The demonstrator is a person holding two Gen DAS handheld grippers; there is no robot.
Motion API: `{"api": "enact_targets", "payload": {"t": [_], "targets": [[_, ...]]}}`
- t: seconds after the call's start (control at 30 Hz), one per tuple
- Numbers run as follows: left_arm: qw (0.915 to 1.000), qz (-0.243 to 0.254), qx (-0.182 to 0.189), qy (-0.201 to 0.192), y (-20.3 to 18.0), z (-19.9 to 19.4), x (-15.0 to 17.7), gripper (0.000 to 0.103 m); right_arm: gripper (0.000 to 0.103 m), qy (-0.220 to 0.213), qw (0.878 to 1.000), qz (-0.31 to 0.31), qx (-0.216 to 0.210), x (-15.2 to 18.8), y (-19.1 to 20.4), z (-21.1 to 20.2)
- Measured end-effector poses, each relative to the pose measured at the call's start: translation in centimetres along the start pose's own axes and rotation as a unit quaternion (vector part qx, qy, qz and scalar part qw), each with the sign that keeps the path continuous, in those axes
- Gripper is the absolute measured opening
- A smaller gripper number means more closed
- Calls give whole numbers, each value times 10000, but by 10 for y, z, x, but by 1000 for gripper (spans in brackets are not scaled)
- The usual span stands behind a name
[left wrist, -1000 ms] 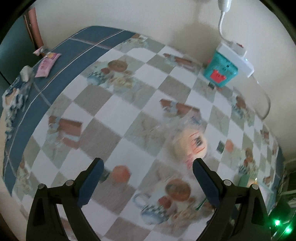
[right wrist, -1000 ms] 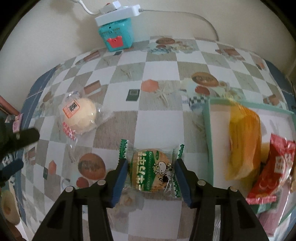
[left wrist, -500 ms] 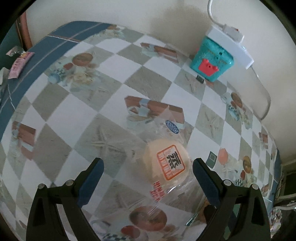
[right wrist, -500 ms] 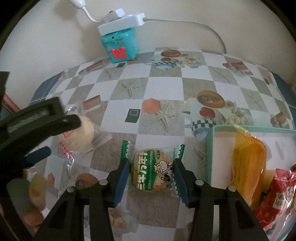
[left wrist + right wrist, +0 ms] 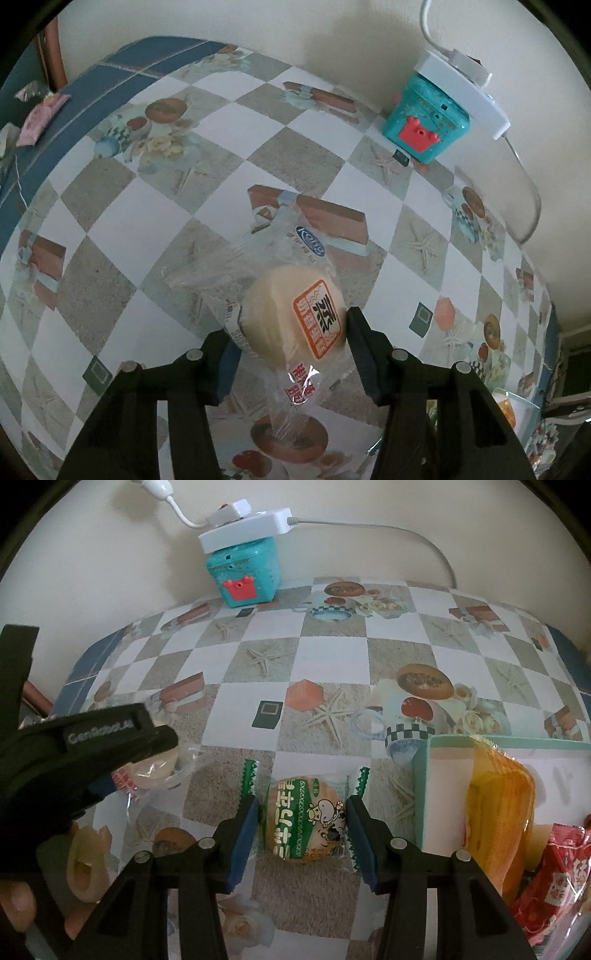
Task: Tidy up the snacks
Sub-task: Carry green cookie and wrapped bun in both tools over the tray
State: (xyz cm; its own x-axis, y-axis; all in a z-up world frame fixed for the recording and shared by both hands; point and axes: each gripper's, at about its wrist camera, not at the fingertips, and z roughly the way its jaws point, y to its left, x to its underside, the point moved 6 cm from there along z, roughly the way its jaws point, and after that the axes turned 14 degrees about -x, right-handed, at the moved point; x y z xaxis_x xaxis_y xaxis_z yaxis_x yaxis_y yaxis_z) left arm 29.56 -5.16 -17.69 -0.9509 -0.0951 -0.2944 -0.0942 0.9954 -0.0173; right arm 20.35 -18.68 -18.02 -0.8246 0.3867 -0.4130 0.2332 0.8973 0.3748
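1. On the checked tablecloth (image 5: 155,229), the left gripper (image 5: 291,332) is closing its jaws around a pale round bun in a clear wrapper (image 5: 295,314); both fingers look to be against the bun's sides, and the bun sits near the middle of the cloth
2. In the right wrist view that same bun (image 5: 155,771) shows under the tip of the left gripper (image 5: 110,738), at the left side of the table
3. The right gripper (image 5: 301,823) is part-way closed on a round rice cracker in a green and white packet (image 5: 304,819), its blue pads (image 5: 245,823) touching the packet's sides; whether the packet is lifted off the cloth I cannot tell
4. Just to the right of the cracker stands a pale green tray (image 5: 421,786), holding an orange packet (image 5: 498,812) and a red snack packet (image 5: 554,878)
5. By the far wall sits a teal box with a red front (image 5: 245,572), with a white power strip (image 5: 243,528) resting on top of it
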Motion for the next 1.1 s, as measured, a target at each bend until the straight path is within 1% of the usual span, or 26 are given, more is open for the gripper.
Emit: {"api": "enact_targets", "payload": {"t": [0.07, 0.17, 0.27, 0.33, 0.53, 0.6, 0.7, 0.77, 0.87, 1.0, 1.1], "targets": [[9999, -76, 119, 84, 4, 0, 0, 56, 51, -4, 9999, 51, -116, 0, 0, 0], [9999, -110, 77, 92, 11, -3, 0, 56, 51, -31, 9998, 97, -190, -1, 1, -2], [9998, -135, 115, 79, 13, -8, 0, 55, 51, -63, 9997, 105, -230, -2, 2, -6], [9998, -149, 113, 94, 15, -10, 1, 55, 51, -69, 9997, 103, -211, -3, 2, -9], [9990, -206, 134, 374, 20, -19, 14, 55, 51, -9, 9999, 149, -68, -1, 1, -24], [9988, -207, 116, 422, 23, -30, 19, 55, 51, 8, 9999, 137, 29, 2, 3, -33], [9986, -261, 143, 435, 27, -47, 22, 55, 51, -20, 9998, 194, 60, 5, 7, -52], [9987, -304, 211, 345, 30, -66, 26, 55, 51, -58, 9997, 193, 102, 7, 10, -65], [9992, -216, 258, 207, 33, -87, 36, 55, 51, -161, 9995, 242, 115, 11, 16, -87], [9990, -199, 362, 179, 37, -103, 51, 55, 51, -322, 9991, 229, 128, 20, 23, -118], [9992, -137, 375, 94, 38, -116, 65, 55, 51, -449, 9986, 206, 184, 29, 25, -139]]}}
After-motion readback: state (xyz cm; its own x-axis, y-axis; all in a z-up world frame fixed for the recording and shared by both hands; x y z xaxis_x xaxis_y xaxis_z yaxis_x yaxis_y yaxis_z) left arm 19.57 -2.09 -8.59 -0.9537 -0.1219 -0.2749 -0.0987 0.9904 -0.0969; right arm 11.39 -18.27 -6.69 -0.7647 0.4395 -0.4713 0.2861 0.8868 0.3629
